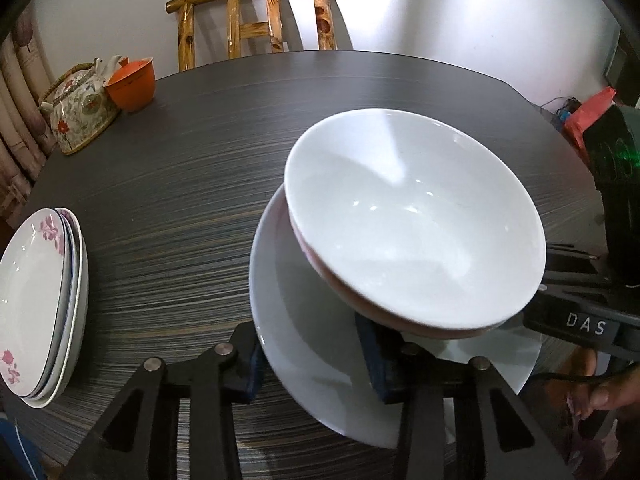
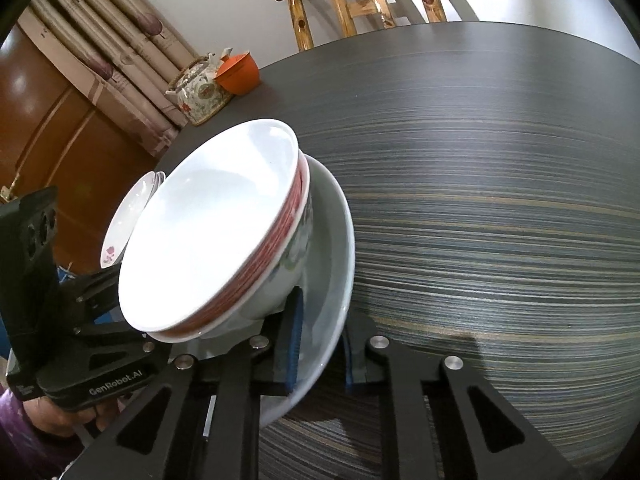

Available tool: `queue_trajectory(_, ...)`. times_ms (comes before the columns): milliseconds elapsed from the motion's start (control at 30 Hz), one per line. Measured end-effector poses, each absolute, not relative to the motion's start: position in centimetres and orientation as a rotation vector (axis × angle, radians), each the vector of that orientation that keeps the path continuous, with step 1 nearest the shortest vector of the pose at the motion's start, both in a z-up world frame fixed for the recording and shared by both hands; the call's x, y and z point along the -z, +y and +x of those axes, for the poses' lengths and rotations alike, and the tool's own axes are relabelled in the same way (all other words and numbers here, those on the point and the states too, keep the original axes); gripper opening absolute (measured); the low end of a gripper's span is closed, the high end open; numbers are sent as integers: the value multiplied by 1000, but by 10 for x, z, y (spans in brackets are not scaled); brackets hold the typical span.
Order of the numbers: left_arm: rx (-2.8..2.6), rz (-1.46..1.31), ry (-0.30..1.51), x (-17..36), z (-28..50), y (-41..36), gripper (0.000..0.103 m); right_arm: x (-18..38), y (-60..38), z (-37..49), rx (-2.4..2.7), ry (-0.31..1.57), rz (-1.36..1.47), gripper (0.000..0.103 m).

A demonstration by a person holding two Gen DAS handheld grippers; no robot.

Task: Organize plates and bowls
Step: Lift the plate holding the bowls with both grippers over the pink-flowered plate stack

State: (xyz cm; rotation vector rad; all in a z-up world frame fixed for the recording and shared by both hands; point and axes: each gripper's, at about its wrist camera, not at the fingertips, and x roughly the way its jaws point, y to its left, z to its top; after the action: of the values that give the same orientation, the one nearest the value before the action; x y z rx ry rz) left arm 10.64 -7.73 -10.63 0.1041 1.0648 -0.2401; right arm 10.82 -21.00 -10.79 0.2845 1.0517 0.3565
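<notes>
In the left wrist view, the left gripper [image 1: 316, 364] straddles the near rim of a large white plate [image 1: 296, 320], one blue pad outside the rim and one over its inner face; whether the pads actually press the rim cannot be told. Stacked bowls [image 1: 412, 220] sit tilted on the plate, just ahead of the fingers. A stack of flowered plates [image 1: 40, 304] lies well apart at the left on the dark table [image 1: 180, 200], with a teapot [image 1: 80, 112] and orange cup [image 1: 132, 84] at the far edge. In the right wrist view, the right gripper [image 2: 320, 356] clamps the same plate's [image 2: 336, 240] rim between its pads, the bowls [image 2: 208, 232] leaning leftward above its left finger.
</notes>
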Motion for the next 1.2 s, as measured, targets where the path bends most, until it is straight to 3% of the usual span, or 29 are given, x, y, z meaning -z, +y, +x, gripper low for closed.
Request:
queue_trajectory(600,244,89,1039,107,104,-73,29,110,-212,106,-362,1039,292,15)
queue_trajectory(1200,226,78,1046,105,98,-63,29,105,-210,105,-368,1035,304,16)
